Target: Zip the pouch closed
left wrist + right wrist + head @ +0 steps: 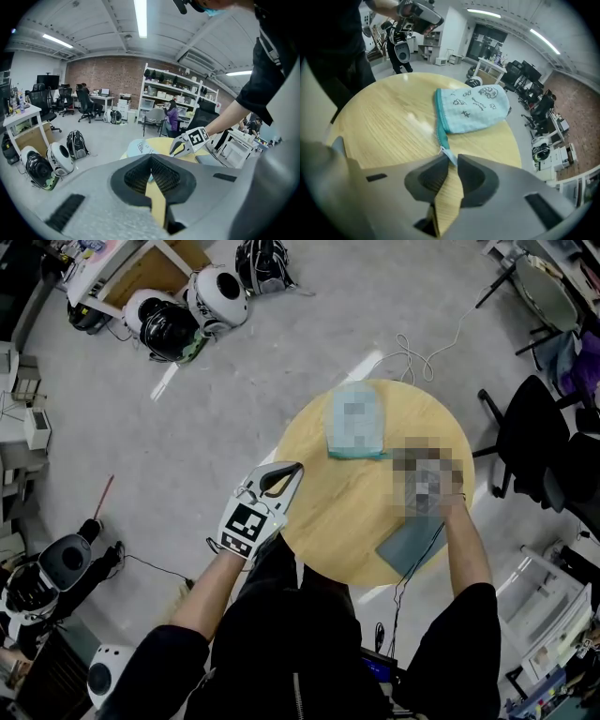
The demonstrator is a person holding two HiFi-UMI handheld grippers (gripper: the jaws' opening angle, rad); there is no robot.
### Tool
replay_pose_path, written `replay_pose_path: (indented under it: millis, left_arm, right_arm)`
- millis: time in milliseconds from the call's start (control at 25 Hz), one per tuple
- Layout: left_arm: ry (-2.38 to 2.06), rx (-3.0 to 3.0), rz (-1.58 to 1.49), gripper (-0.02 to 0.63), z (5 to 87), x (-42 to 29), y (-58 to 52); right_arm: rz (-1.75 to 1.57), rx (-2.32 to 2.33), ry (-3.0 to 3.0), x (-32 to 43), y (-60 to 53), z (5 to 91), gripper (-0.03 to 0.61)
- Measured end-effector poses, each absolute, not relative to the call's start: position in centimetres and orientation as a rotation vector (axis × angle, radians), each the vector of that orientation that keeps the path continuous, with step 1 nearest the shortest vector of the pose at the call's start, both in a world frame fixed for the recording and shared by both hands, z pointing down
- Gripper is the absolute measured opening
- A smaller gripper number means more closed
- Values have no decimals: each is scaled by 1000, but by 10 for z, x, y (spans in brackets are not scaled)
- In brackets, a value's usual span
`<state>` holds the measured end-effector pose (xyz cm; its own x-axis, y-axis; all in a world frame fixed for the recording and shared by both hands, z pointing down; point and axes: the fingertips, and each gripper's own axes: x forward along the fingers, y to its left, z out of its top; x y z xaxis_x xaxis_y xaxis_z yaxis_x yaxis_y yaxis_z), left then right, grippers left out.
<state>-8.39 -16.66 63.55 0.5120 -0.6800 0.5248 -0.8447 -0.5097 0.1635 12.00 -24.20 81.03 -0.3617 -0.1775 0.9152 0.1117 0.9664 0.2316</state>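
Observation:
A light blue pouch (342,439) with a teal zipper edge lies on the far part of the round wooden table (328,521). In the right gripper view the pouch (476,108) lies just ahead, and its pale zipper pull tab (449,155) sits between the fingertips of my right gripper (451,159). The jaws stand narrowly apart around the tab, and I see no firm pinch. In the head view a mosaic patch covers the right gripper (427,479). My left gripper (296,469) hovers at the table's left edge, shut and empty (151,159).
A grey flat pad (412,540) with a cable lies at the table's near right edge. Helmets (187,306) and a bag lie on the floor at the far left. A black office chair (534,446) stands right of the table.

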Motion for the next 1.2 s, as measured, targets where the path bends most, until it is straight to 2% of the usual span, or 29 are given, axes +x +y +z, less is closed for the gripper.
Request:
replay_pose_path:
  millis: [160, 720, 1200]
  left_arm:
    - [-1253, 2361, 558, 7, 633, -87, -167]
    - [-1216, 2454, 538, 8, 607, -94, -164]
    - [-1142, 2617, 458, 8, 558, -71, -171]
  right_arm:
    - [-230, 75, -1941, 118, -230, 807, 23]
    - [260, 394, -2237, 79, -197, 722, 12]
    - [254, 574, -2294, 65, -201, 620, 11]
